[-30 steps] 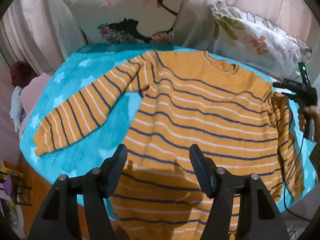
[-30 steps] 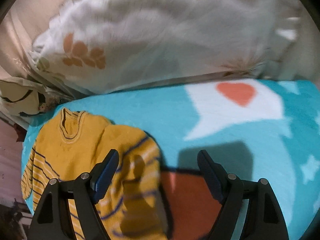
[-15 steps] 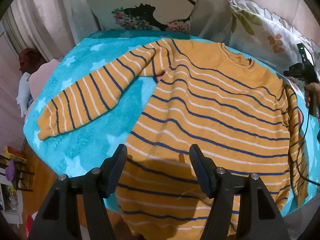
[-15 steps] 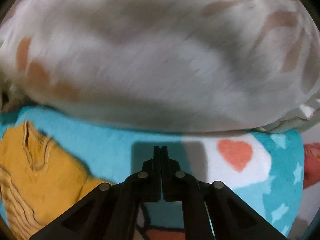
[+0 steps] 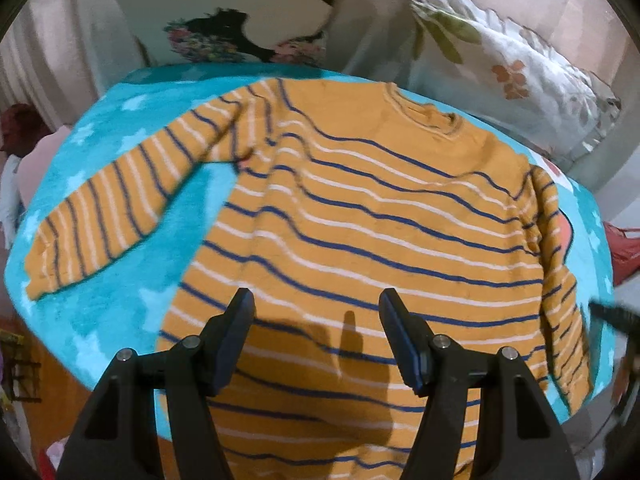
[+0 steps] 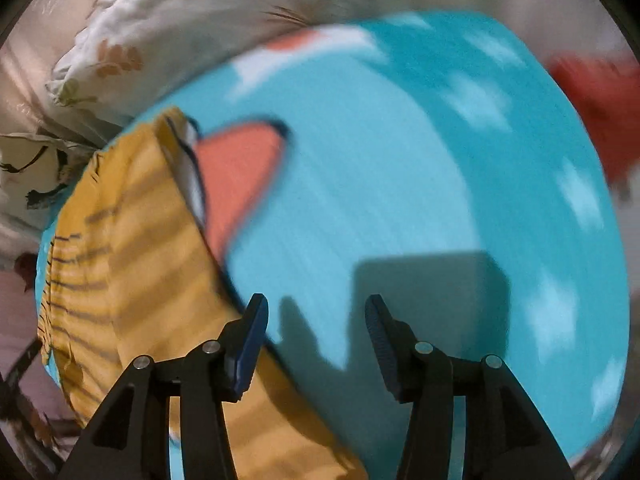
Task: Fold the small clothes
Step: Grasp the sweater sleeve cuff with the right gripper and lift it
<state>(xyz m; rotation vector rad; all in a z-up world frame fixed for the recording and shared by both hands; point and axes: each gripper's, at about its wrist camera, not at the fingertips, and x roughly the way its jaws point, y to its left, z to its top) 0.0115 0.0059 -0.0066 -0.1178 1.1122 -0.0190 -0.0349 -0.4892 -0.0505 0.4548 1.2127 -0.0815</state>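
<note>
A mustard-yellow sweater [image 5: 360, 208] with blue and white stripes lies flat on a turquoise blanket [image 5: 120, 288]. Its left sleeve [image 5: 116, 208] stretches out to the left; its right sleeve [image 5: 556, 280] is folded down along the body. My left gripper [image 5: 316, 320] is open and empty above the sweater's lower part. My right gripper [image 6: 316, 324] is open and empty above the blanket [image 6: 420, 184], just right of the sweater's edge [image 6: 132, 264]. The right wrist view is blurred by motion.
Two printed pillows [image 5: 248, 12] [image 5: 512, 64] lean at the far side of the blanket. A red object [image 6: 600, 112] lies off the blanket's right edge. The blanket's near edge drops off to the floor at lower left [image 5: 24, 360].
My right gripper was open, shut half a second ago, and is open again; it swung back from the pillow down beside the sweater. My left gripper stayed open and shifted slightly over the sweater.
</note>
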